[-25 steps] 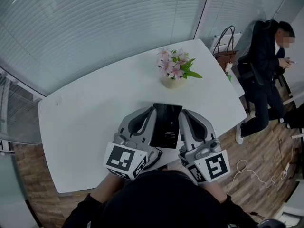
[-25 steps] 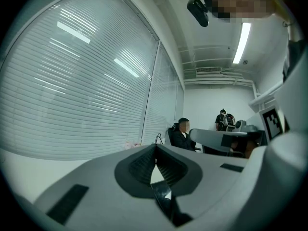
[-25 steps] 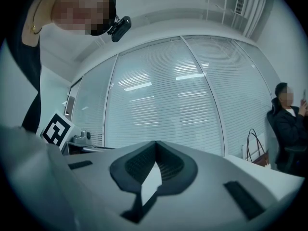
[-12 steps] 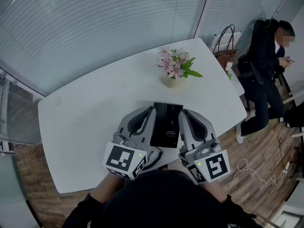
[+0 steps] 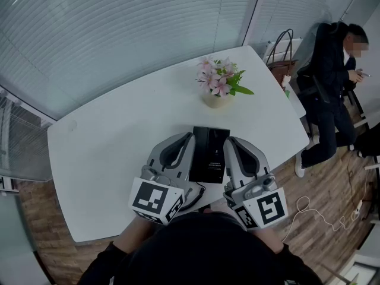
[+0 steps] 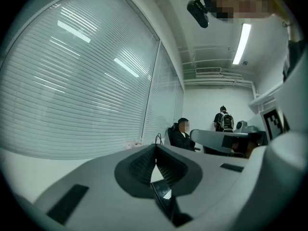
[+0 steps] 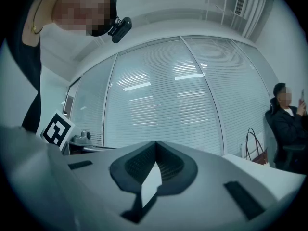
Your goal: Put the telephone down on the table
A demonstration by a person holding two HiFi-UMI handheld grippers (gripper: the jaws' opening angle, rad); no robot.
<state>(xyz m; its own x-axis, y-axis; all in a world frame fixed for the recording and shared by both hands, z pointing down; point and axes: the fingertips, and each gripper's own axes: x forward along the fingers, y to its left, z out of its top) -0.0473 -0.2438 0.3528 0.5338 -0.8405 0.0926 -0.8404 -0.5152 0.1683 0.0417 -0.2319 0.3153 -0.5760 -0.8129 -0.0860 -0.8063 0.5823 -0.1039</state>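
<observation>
The telephone (image 5: 209, 153), a flat black slab, lies between my two grippers over the near part of the white table (image 5: 107, 141). My left gripper (image 5: 191, 137) flanks its left long edge and my right gripper (image 5: 226, 140) its right one. Both point away from me. In the left gripper view the jaws (image 6: 155, 146) meet tip to tip, and a dark edge of the telephone (image 6: 163, 201) shows low in the gap. In the right gripper view the jaws (image 7: 156, 143) are likewise closed, with the telephone (image 7: 142, 208) low. I cannot tell whether it rests on the table.
A pot of pink flowers (image 5: 218, 88) stands on the table beyond the telephone. A person (image 5: 332, 88) sits on a chair past the table's right end, beside a bag (image 5: 284, 64). A white cable (image 5: 320, 218) lies on the wooden floor. Window blinds run behind the table.
</observation>
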